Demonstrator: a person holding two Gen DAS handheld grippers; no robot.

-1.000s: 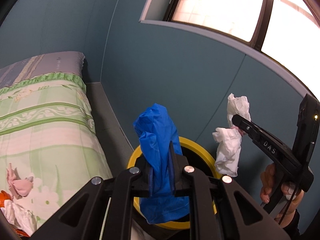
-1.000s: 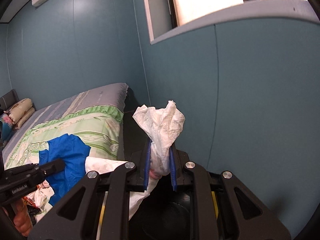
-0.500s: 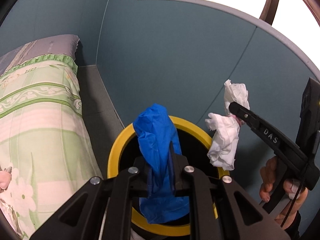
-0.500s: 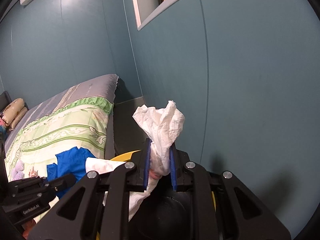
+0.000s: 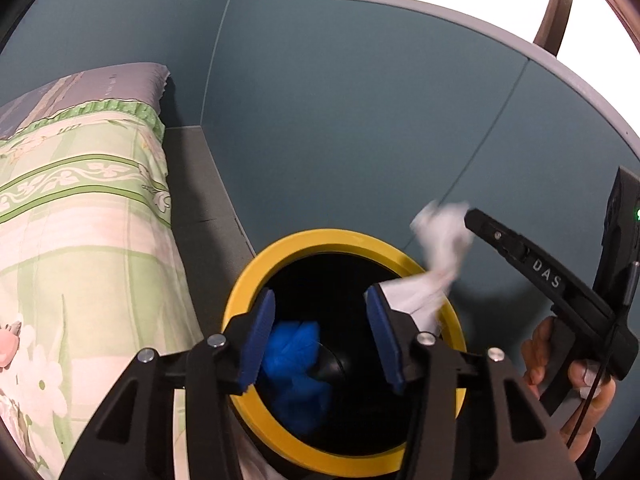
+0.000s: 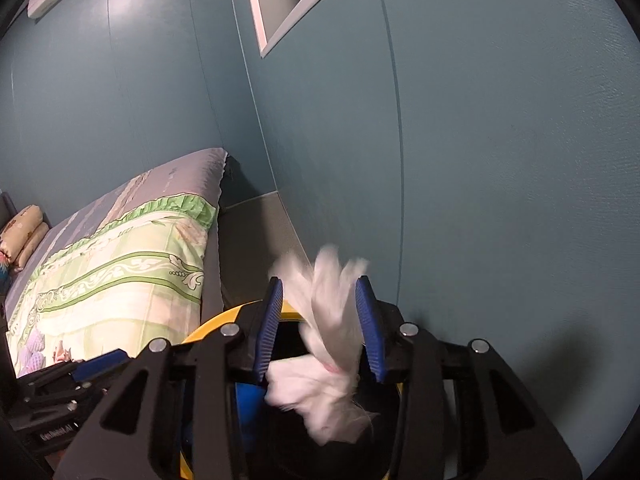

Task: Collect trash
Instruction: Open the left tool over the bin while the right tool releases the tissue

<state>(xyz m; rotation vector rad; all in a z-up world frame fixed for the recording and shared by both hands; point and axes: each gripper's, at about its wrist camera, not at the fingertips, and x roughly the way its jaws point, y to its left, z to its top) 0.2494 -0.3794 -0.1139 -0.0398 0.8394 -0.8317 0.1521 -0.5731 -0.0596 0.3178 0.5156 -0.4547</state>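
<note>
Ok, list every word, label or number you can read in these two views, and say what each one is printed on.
"DAS": white letters on the black arm of the right claw, seen in the left wrist view.
A white label on the black body of the left claw, at the lower left of the right wrist view: too dark and blurred to read.
Nothing else readable: the yellow-rimmed bin and the bedcover show no text.

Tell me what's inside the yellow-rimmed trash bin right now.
Inside the bin lies a crumpled blue piece. The white tissue hangs blurred over its mouth. The rest of the interior is dark or hidden behind the gripper frames.
</note>
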